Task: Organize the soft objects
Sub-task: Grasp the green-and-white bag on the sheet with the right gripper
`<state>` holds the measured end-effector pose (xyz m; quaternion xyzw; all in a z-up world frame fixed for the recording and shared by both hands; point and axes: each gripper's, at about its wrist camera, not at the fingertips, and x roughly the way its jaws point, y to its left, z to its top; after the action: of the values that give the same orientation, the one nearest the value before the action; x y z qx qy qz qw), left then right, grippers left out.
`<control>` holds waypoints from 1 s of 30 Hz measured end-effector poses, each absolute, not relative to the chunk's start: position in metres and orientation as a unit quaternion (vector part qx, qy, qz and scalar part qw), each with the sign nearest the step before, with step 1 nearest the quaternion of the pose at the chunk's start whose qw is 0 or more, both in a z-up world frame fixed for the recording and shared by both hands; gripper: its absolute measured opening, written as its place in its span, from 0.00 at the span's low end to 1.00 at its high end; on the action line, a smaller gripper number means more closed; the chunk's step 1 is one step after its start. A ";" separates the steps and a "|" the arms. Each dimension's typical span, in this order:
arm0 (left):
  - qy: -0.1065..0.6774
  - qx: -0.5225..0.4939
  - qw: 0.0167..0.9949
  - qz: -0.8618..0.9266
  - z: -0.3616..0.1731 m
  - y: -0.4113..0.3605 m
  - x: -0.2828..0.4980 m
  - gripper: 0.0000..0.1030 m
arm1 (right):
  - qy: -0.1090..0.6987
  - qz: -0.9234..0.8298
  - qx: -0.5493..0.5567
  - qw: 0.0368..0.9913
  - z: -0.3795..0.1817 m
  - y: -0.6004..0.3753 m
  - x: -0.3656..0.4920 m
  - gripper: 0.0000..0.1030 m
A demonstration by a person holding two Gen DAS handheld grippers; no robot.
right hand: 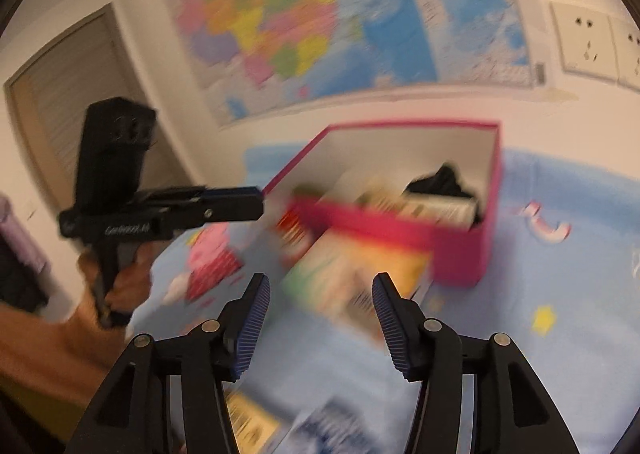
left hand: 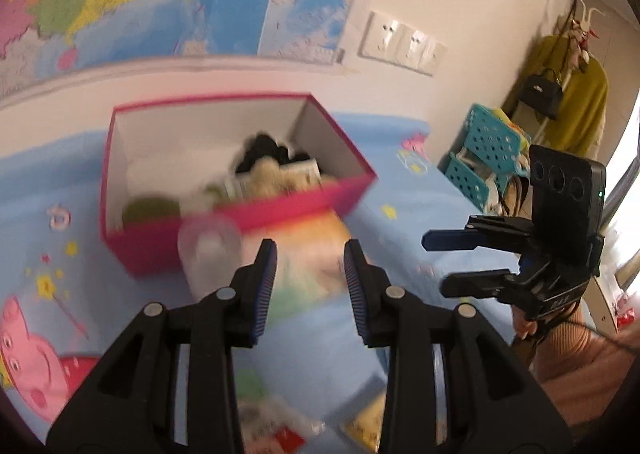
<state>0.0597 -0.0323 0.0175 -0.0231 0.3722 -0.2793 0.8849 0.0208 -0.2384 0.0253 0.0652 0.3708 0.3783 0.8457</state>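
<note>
1. Left gripper (left hand: pixel 310 286) first: its jaws stand a modest gap apart with nothing pinched. The blue ribbed pads frame only blurred packet and sheet beyond them.

2. Right gripper (right hand: pixel 320 318) now: its jaws are spread noticeably wider and are also empty. No pad presses on anything.

3. Straight ahead of both sets of jaws lies a colourful packet (left hand: pixel 308 254), yellow-orange at its far end and green nearer. It rests flat on the blue cartoon bedsheet (left hand: pixel 404 238).

4. Here's the relation that matters: the packet's long axis runs roughly away from the grippers. Its far end lies just beside, perhaps touching, the near wall of the pink box (left hand: pixel 224 221); the blur won't settle which.

5. In the right wrist view the same packet (right hand: pixel 360 278) sits just beyond the jaws, slightly skewed. Either hand looks about equally near, I'd judge.

6. The box already holds soft things: a black bundle (left hand: pixel 266 151) at the back, something pale and fluffy, and a green lump.

7. More packets lie close under the grippers on the near sheet, too smeared to name.
</note>
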 end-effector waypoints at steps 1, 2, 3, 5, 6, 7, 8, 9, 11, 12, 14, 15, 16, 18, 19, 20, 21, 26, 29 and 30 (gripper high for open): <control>0.377 -0.023 0.882 -0.281 0.011 -0.030 0.050 0.35 | 0.376 0.382 0.065 0.842 0.022 -0.237 0.013 0.53; 0.382 -0.026 0.879 -0.285 0.006 -0.028 0.045 0.35 | 0.384 0.385 0.065 0.837 0.017 -0.236 0.005 0.53; 0.388 -0.030 0.875 -0.287 0.000 -0.028 0.039 0.35 | 0.396 0.385 0.065 0.831 0.010 -0.235 -0.002 0.53; 0.402 -0.035 0.869 -0.286 -0.012 -0.025 0.025 0.35 | 0.415 0.384 0.071 0.822 -0.001 -0.235 -0.012 0.53; 0.407 -0.034 0.868 -0.282 -0.018 -0.023 0.019 0.35 | 0.425 0.387 0.078 0.815 -0.007 -0.234 -0.017 0.53; 0.415 -0.036 0.865 -0.280 -0.024 -0.021 0.014 0.35 | 0.432 0.388 0.081 0.810 -0.010 -0.233 -0.019 0.53; 0.424 -0.038 0.861 -0.278 -0.030 -0.019 0.008 0.35 | 0.440 0.389 0.080 0.806 -0.014 -0.232 -0.023 0.53; 0.429 -0.037 0.860 -0.274 -0.035 -0.017 0.003 0.35 | 0.445 0.390 0.077 0.803 -0.018 -0.230 -0.028 0.53; 0.434 -0.039 0.859 -0.269 -0.042 -0.012 -0.006 0.35 | 0.455 0.393 0.081 0.795 -0.024 -0.226 -0.034 0.53; 0.437 -0.044 0.857 -0.270 -0.044 -0.009 -0.011 0.35 | 0.459 0.390 0.080 0.794 -0.026 -0.224 -0.034 0.53; 0.442 -0.052 0.853 -0.273 -0.048 -0.006 -0.019 0.35 | 0.468 0.389 0.075 0.790 -0.032 -0.218 -0.037 0.53; 0.443 -0.054 0.850 -0.278 -0.050 -0.005 -0.023 0.35 | 0.471 0.391 0.074 0.787 -0.034 -0.215 -0.038 0.53; 0.445 -0.052 0.848 -0.284 -0.052 -0.006 -0.027 0.35 | 0.474 0.393 0.076 0.784 -0.036 -0.213 -0.040 0.53; 0.448 -0.041 0.846 -0.284 -0.057 -0.009 -0.036 0.35 | 0.474 0.395 0.078 0.783 -0.038 -0.210 -0.041 0.53; 0.451 -0.031 0.846 -0.283 -0.060 -0.011 -0.040 0.35 | 0.473 0.395 0.078 0.784 -0.038 -0.208 -0.040 0.53; 0.451 -0.025 0.847 -0.279 -0.062 -0.011 -0.041 0.35 | 0.471 0.397 0.079 0.784 -0.037 -0.206 -0.041 0.53; 0.451 -0.022 0.849 -0.274 -0.062 -0.010 -0.043 0.35 | 0.466 0.401 0.080 0.785 -0.035 -0.204 -0.040 0.53; 0.443 -0.045 0.861 -0.245 -0.059 0.014 -0.042 0.35 | 0.453 0.418 0.090 0.782 -0.029 -0.188 -0.031 0.53; 0.438 -0.045 0.871 -0.218 -0.057 0.027 -0.039 0.35 | 0.458 0.425 0.086 0.776 -0.034 -0.170 -0.024 0.53; 0.439 -0.045 0.873 -0.210 -0.058 0.031 -0.038 0.35 | 0.461 0.428 0.087 0.773 -0.036 -0.164 -0.021 0.53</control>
<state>-0.0377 0.0309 -0.0575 -0.0447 0.4386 -0.2104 0.8726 -0.0214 -0.1638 -0.0363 0.0872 0.4607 0.4275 0.7729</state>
